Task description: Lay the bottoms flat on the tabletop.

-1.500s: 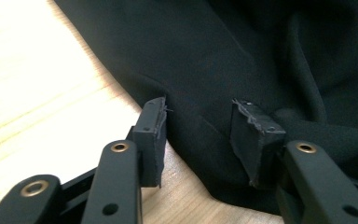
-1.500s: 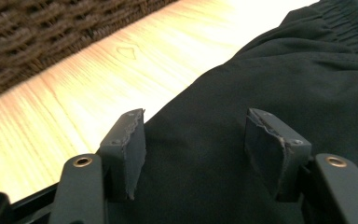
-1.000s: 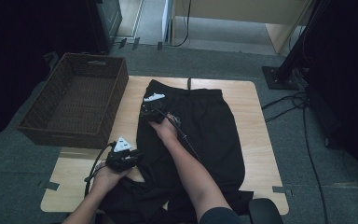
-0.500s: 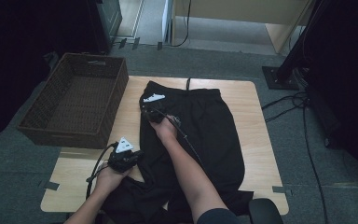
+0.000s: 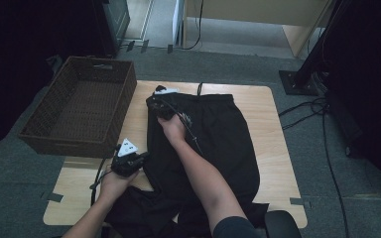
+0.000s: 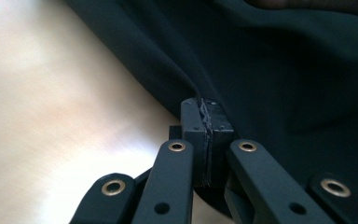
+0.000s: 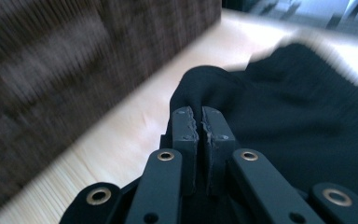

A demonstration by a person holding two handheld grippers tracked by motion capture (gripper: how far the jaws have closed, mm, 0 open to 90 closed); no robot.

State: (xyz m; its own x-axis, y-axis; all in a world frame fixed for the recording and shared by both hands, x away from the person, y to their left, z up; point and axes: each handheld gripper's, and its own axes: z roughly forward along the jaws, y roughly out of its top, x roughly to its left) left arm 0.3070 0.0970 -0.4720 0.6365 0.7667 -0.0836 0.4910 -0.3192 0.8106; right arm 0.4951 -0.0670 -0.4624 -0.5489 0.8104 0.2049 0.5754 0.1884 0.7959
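Black shorts point(image 5: 213, 144) lie spread across the middle of the wooden tabletop point(image 5: 273, 148), waistband toward the far edge, with the near part bunched up at the person's side. Both grippers have hold of the left edge of the cloth.

At the near left of the shorts, the left gripper point(image 5: 138, 159) has its fingers point(image 6: 193, 122) pressed together on the hem; in the left gripper view the pads meet with a fold of dark fabric pinched between them, pale tabletop showing to one side. Its jaws have just been closing.

Farther off, by the waistband corner, the right gripper point(image 5: 155, 103) grips the cloth in the same way. In the right gripper view its fingers point(image 7: 185, 126) stand nearly shut, a bump of black fabric caught at their tips and pulled up off the wood. These jaws too have just been closing. The right forearm lies over the shorts.

A brown wicker basket point(image 5: 54, 134) stands just beside the shorts on the left, hanging partly off the tabletop edge.
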